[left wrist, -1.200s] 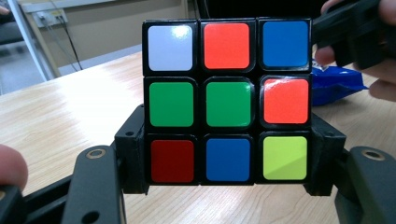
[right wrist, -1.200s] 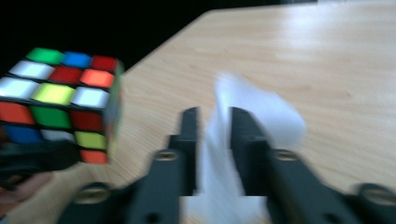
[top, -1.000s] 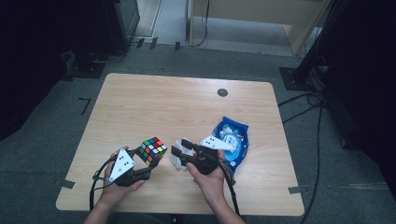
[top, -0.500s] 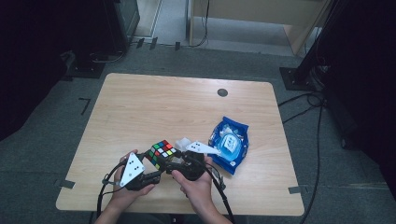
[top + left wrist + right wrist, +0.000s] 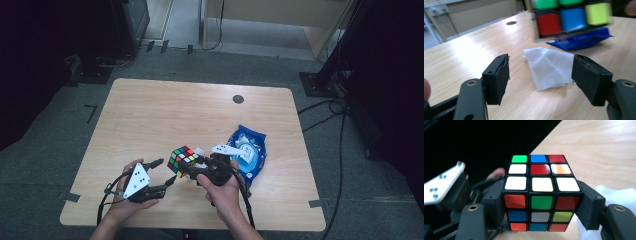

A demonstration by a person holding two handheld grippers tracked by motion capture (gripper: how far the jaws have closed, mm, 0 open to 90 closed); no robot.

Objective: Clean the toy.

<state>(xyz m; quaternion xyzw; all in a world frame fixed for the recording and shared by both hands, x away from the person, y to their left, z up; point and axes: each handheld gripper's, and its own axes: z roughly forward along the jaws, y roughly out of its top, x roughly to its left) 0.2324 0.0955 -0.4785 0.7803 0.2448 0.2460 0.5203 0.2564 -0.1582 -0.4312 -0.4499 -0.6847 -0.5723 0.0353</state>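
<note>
Your right gripper [image 5: 196,167] is clamping the Rubik's cube [image 5: 182,160], its two black fingers [image 5: 590,206] pressing on opposite sides of the cube's lower layers. In the right gripper view the cube [image 5: 541,192] is sitting square between them, white face up toward the camera. You are holding it raised above the wooden surface [image 5: 165,115], near the front edge and slightly right of centre, with your right hand [image 5: 220,187] wrapping the gripper body from below and your forearm coming in from the bottom edge.

Your left gripper [image 5: 162,175] is pointing right toward the cube, and its fingers [image 5: 499,78] are standing wide apart with nothing between them; they have just been opening a little further. Your left hand [image 5: 125,197] is lying low over the front left part of the surface, grey three-cornered plate on top.

In the left gripper view a white folded tissue [image 5: 549,67] is lying flat on the surface just ahead of the open fingers. Beyond it a blue wipes packet [image 5: 584,40] is lying, and the cube [image 5: 571,17] is hovering above that.
</note>
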